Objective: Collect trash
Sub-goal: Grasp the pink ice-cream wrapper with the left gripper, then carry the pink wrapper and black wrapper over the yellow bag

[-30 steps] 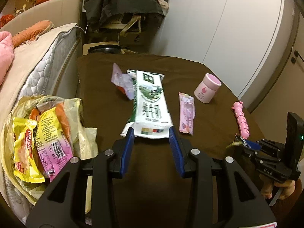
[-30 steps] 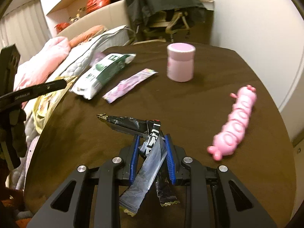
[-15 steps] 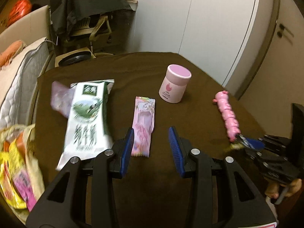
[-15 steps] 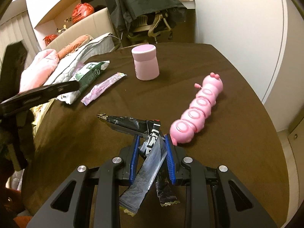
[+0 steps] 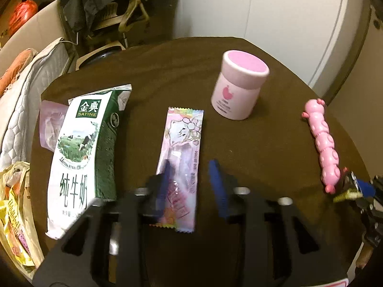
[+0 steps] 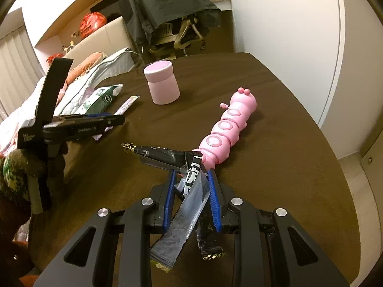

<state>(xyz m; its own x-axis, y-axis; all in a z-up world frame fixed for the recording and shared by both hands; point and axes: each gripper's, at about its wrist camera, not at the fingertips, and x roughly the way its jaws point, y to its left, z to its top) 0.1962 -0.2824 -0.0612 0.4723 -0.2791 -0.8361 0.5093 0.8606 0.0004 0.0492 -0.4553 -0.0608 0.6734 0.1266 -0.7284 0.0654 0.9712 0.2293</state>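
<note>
In the left wrist view we see the left gripper (image 5: 191,181) low in the frame above the dark brown round table (image 5: 239,148). Its blue jaws have just been closing and are motion-blurred; the long pink printed snack wrapper (image 5: 183,157) lies flat between them, and we cannot tell whether the pads press it yet. Left of it lies the flattened green and white milk carton (image 5: 83,153), partly over a crumpled pale pink wrapper (image 5: 49,126). The yellow plastic bag of trash (image 5: 14,215) sits at the lower left edge. A pink lidded jar (image 5: 237,88) stands upper right, and a pink segmented caterpillar toy (image 5: 323,143) lies at the right.

In the right wrist view, the right gripper (image 6: 191,191) at bottom centre is clamped on a bundle of black and silver foil wrappers (image 6: 189,184). The toy lies just beyond its tips.
</note>
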